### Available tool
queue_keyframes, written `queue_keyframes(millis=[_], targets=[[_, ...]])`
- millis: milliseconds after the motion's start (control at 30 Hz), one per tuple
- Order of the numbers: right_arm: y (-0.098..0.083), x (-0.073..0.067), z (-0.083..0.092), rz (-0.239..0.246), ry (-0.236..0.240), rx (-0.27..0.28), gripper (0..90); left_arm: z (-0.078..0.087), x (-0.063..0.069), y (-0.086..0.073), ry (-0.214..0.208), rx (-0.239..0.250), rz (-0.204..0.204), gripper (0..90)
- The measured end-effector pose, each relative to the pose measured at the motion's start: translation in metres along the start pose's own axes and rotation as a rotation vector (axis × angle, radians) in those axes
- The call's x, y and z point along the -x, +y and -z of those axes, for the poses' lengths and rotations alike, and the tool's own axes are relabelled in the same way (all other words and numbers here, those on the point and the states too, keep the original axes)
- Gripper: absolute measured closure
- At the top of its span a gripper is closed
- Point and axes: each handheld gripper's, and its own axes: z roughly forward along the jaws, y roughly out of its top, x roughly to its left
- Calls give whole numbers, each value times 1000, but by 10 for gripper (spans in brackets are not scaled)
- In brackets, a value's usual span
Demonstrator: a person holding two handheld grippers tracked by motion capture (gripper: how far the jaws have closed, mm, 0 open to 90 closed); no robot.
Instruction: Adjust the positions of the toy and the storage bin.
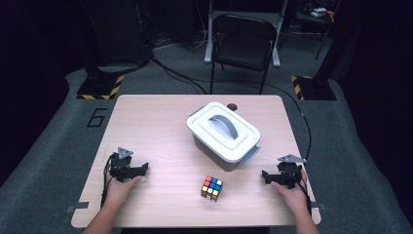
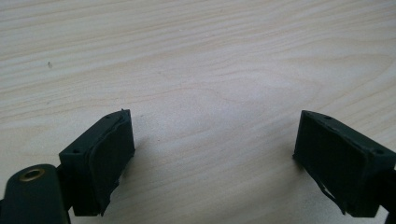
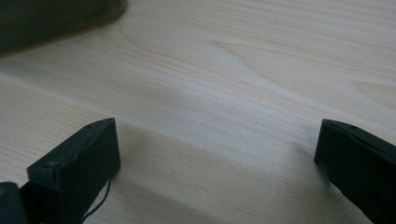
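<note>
While both hands rest near the front edge of the pale wooden counter point(image 1: 156, 126), each one holds a black gripper. The left gripper point(image 1: 142, 168) sits at the left side of the counter, with a grey three-cornered plate on top. In the left gripper view, the left gripper point(image 2: 212, 154) has its two black fingers point(image 2: 109, 154) spread wide apart. Nothing is between them but bare wood.

The right gripper point(image 1: 266, 175) sits at the right side of the counter, near the edge. In the right gripper view, the right gripper point(image 3: 217, 158) also has its black fingers point(image 3: 88, 158) spread wide, and they hold nothing. A dark shape fills the top left corner of that view, too blurry to tell what it is.

Between the two grippers, near the front of the counter, lies a small puzzle cube with many coloured squares point(image 1: 212, 188). It is closer to the right gripper, but neither gripper touches it. It sits flat on the wood.

Just behind the cube stands a white plastic box with a grey handle on its lid point(image 1: 224, 134). The lid is on. The box is turned a little, so one corner points toward the cube. The cube and the box are near each other but not touching.

Behind the counter, on the grey floor, stands a black folding chair point(image 1: 242, 41).
</note>
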Motion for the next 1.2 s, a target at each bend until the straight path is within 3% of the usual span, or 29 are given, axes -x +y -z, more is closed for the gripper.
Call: queue_keyframes(millis=[833,1100,1200], targets=[[0,1,0,11,4,-2,0,2,2,-1,0,3,0,148],[0,1,0,9,2,0,1,3,5,-1,-8,15,1,237],[0,1,0,10,2,0,1,6,9,1,-35,4,3,311]])
